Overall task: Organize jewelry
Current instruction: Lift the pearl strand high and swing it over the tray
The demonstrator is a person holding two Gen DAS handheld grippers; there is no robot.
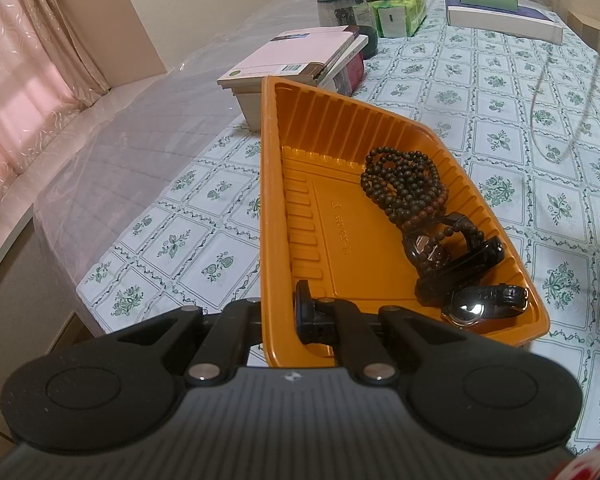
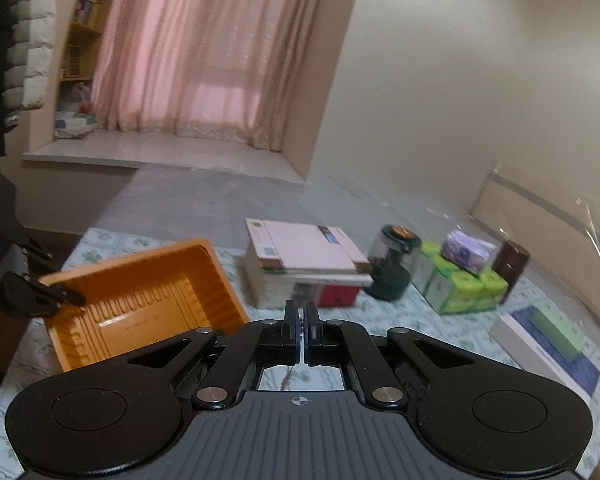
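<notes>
An orange plastic tray [image 1: 340, 128] lies on the flowered tablecloth. My left gripper [image 1: 278, 302] is shut on the rim at its near-left corner, one finger [image 1: 305, 308] inside the wall and the other outside. In the tray lie a coil of brown beads [image 1: 404, 184], a black watch [image 1: 456, 256] and a second watch with a shiny face [image 1: 470, 307]. A thin silver chain [image 1: 533, 120] hangs in a loop above the cloth, right of the tray. My right gripper [image 2: 302, 314] is shut on that chain, and a strand [image 2: 287, 380] dangles below its fingers. The right wrist view shows the tray [image 2: 148, 280] and left gripper [image 2: 66, 294] at the left.
A stack of books [image 1: 296, 60] stands just behind the tray. Further back are a dark jar [image 1: 340, 10], green tissue packs [image 1: 400, 16] and a flat white box [image 1: 504, 20]. A plastic-covered mattress [image 1: 140, 128] borders the cloth on the left.
</notes>
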